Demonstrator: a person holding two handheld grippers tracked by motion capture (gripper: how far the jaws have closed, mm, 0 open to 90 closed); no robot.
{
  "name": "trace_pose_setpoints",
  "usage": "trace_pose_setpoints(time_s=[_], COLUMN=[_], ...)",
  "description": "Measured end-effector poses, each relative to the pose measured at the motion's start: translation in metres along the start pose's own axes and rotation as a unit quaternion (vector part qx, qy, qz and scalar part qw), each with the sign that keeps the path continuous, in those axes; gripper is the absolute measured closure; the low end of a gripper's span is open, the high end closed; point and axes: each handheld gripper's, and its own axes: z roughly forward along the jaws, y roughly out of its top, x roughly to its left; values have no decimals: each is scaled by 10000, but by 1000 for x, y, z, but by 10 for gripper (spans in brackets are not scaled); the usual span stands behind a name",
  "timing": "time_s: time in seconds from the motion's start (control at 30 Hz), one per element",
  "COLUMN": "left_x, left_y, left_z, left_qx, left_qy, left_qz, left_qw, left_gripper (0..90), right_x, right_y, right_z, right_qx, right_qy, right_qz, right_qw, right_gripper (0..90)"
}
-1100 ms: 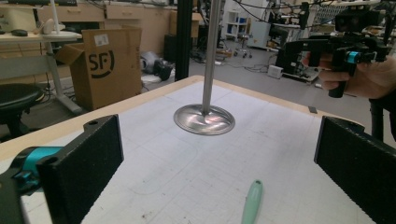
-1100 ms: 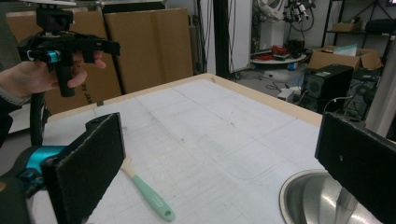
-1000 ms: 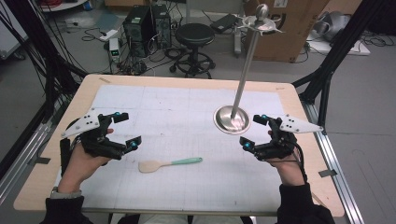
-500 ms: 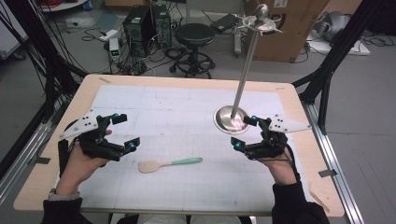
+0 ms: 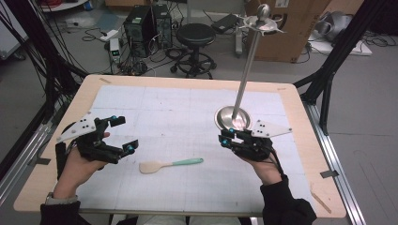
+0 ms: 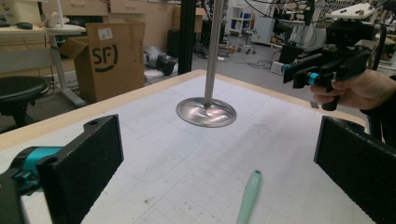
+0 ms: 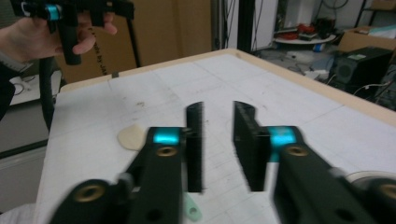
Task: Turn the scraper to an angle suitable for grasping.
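The spatula [image 5: 168,164] lies flat on the worktop [image 5: 187,82], untouched, at about 6 o'clock on the white mat [image 5: 164,112], its pale head pointing to 9 o'clock and its mint handle to 3 o'clock. As I read it, nothing of the job is done yet: the spatula is neither lifted nor gripped, and picking it up (and probably taking it to the hanging stand) is all left to do.

The stand [image 5: 233,117] rests on its round steel base at 2 o'clock from the spatula, its pole rising to hooks at the top, with nothing that I can see hung on them.

My right hand-held gripper [image 5: 224,138] hovers at 3 o'clock from the spatula, just in front of the stand's base and apart from both. Its jaws have just been closing and now stand nearly together with a narrow gap left; in the right gripper view nothing sits between the pads [image 7: 195,140], only bare mat, with the spatula's head [image 7: 130,137] off to their 9 o'clock.

My left hand-held gripper [image 5: 123,134] waits at 9 o'clock from the spatula, jaws wide apart and empty; in the left gripper view the handle tip [image 6: 247,196] lies between and below the pads [image 6: 88,158], well clear of them.
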Motion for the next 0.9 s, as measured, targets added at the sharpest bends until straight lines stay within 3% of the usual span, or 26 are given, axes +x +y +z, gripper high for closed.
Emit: trace_pose_setpoints(time_s=[0.07, 0.27, 0.4, 0.5, 0.8, 0.9], left_x=[-1, -1, -2, -3, -3, -2], left_y=[0, -1, -1, 0, -1, -2], left_z=[0, 0, 0, 0, -1, -1], left_qx=[-11, 26, 46, 46, 72, 76], left_qy=[-17, 5, -1, 3, -14, -12], left_qz=[11, 11, 10, 35, 39, 14], left_qw=[10000, 10000, 10000, 10000, 10000, 10000], left_gripper=[18, 18, 18, 18, 18, 18], right_x=[1, 3, 11, 19, 41, 43], right_y=[-3, -7, -11, -16, -25, -26], right_z=[6, 15, 31, 44, 88, 99], right_qx=[96, 236, 414, 633, 981, 1075], right_qy=[19, 32, 91, 203, 597, 668], right_qz=[-10, 38, 303, 362, 84, 172], right_qw=[10000, 9997, 9986, 9971, 9934, 9918], right_gripper=[895, 895, 888, 890, 894, 895])
